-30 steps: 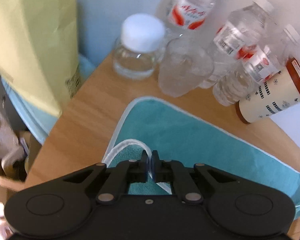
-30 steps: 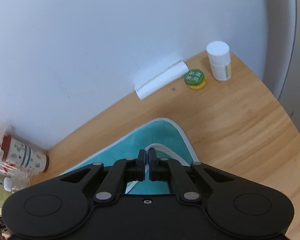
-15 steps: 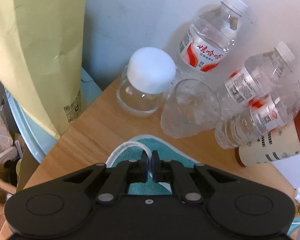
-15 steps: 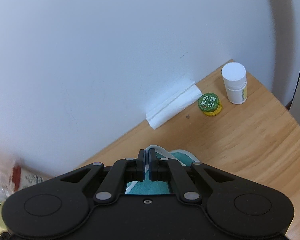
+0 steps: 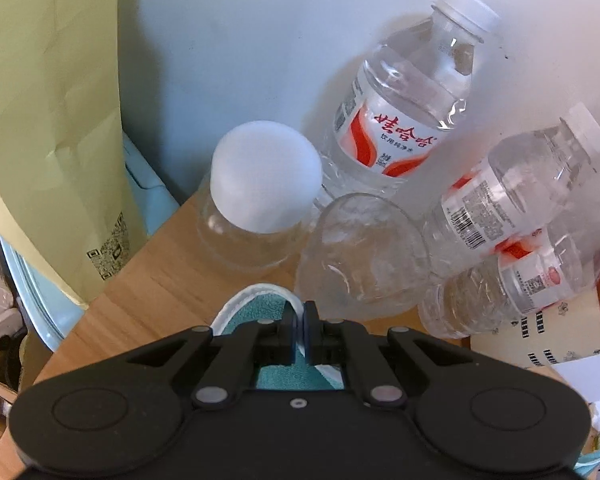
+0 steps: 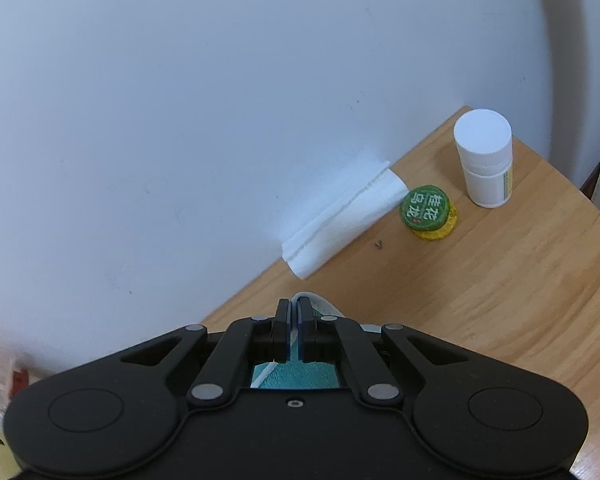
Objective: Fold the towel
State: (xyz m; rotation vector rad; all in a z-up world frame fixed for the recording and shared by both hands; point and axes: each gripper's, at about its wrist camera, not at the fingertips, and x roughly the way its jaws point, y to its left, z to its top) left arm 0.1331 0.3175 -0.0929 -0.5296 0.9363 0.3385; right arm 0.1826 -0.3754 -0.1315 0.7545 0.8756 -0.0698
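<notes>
The towel (image 5: 256,308) is teal with a white hem. In the left wrist view only one corner of it shows, pinched in my left gripper (image 5: 299,310), which is shut on the hem close to an upturned clear glass (image 5: 364,252). In the right wrist view my right gripper (image 6: 294,305) is shut on another corner of the towel (image 6: 316,305), just short of the wall. The gripper bodies hide the rest of the cloth; a strip of teal shows through each one's gap.
On the wooden table (image 5: 148,276) stand a white-lidded jar (image 5: 260,200), several water bottles (image 5: 404,120) and a paper cup (image 5: 556,332); a yellow paper bag (image 5: 48,120) leans at the left. By the wall lie a folded tissue (image 6: 340,220), a green-capped tin (image 6: 426,212) and a white pill bottle (image 6: 486,156).
Both grippers carried their towel corners toward the wall. The flat teal layer beneath has dropped out of sight, and the bottles, jar, tissue and pill bottle now loom closer.
</notes>
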